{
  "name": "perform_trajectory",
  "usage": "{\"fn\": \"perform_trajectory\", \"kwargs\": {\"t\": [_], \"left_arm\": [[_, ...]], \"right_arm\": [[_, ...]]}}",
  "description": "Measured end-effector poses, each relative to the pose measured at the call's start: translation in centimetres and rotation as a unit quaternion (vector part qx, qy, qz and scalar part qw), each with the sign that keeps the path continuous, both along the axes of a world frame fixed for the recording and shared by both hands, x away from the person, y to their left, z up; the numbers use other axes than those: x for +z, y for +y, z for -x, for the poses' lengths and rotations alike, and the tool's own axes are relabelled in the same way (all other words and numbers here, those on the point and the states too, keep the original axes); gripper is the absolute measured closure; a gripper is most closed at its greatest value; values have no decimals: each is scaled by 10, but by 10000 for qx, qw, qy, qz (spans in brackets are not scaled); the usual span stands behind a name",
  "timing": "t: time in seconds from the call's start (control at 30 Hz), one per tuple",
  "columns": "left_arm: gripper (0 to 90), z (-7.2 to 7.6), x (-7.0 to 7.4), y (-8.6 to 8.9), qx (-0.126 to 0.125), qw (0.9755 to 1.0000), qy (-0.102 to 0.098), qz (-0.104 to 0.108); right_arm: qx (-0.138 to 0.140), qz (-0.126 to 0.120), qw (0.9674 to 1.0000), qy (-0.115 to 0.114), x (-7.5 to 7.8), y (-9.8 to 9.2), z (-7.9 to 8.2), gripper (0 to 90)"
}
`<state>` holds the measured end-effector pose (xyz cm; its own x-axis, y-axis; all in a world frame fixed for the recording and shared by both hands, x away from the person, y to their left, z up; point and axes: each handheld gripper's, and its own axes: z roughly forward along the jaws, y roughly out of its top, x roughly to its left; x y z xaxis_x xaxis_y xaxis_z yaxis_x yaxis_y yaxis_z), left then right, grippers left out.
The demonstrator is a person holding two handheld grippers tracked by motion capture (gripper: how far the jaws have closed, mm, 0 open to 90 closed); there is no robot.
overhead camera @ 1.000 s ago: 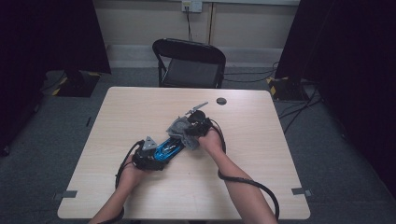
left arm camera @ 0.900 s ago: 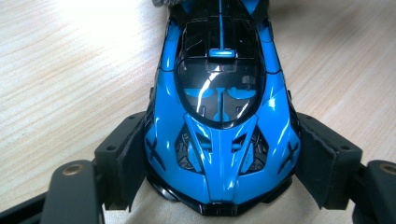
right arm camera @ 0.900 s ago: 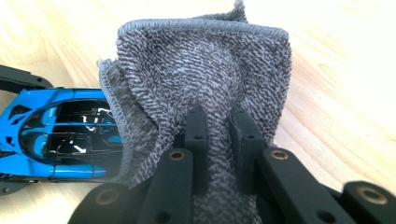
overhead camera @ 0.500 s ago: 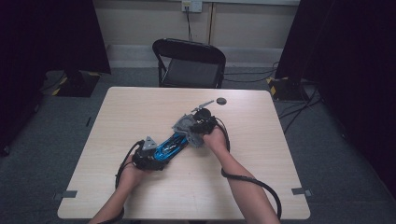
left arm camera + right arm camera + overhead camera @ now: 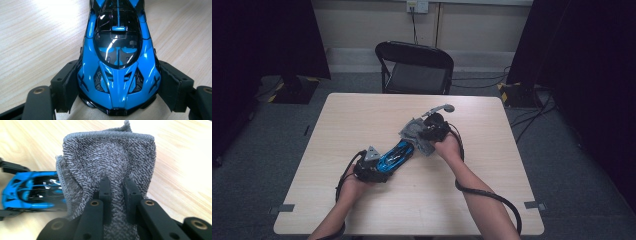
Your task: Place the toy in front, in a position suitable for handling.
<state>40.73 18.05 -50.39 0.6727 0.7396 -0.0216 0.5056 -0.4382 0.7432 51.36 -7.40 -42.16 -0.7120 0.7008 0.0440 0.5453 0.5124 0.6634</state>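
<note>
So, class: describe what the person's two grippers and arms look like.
Both the left gripper and the right gripper have black jaws with padded inner faces and brass-coloured pivot pins. The left carries a grey three-cornered plate. A black cable trails from the right. The forearms are bare, with no sleeves.

Light wooden table [image 5: 362, 125], rectangular, pale grain, standing on grey carpet floor [image 5: 257, 145]. Black folding chair [image 5: 417, 67], one, placed just beyond the far edge of the table, seat facing it. Cream wall [image 5: 362, 25] at the back with a white socket [image 5: 417, 6] and a dark cord hanging from it. Black curtains [image 5: 262, 40] at both sides. Black stand base with yellow-black tape [image 5: 292, 90] on the floor at the left; a similar taped block [image 5: 517, 95] at the right, with loose cables beside it. Grey tape strips [image 5: 282, 208] near the table's front corners.
</note>
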Motion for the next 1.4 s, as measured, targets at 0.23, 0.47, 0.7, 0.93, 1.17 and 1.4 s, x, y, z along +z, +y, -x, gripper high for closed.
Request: {"fn": "perform_trajectory", "kwargs": {"t": [0.23,0.47,0.7,0.93,1.17,1.4], "left_arm": [[252,0,0,0,0,10000,0,-3],[251,0,0,0,9,10000,-9,-13],[252,0,0,0,-5,10000,-18,-32],[252,0,0,0,-4,10000,-18,-33],[252,0,0,0,-6,10000,-18,-32],[252,0,0,0,-4,10000,-13,-29]], "right_arm": [[407,-68,9991,-22,7,14,16,798],[899,-30,9959,99,-3,37,36,798],[1327,-8,9910,198,-12,57,49,797],[1523,137,9879,260,-19,72,58,797],[1626,196,9861,290,-26,80,61,796],[1658,196,9855,303,-30,81,62,796]]}}
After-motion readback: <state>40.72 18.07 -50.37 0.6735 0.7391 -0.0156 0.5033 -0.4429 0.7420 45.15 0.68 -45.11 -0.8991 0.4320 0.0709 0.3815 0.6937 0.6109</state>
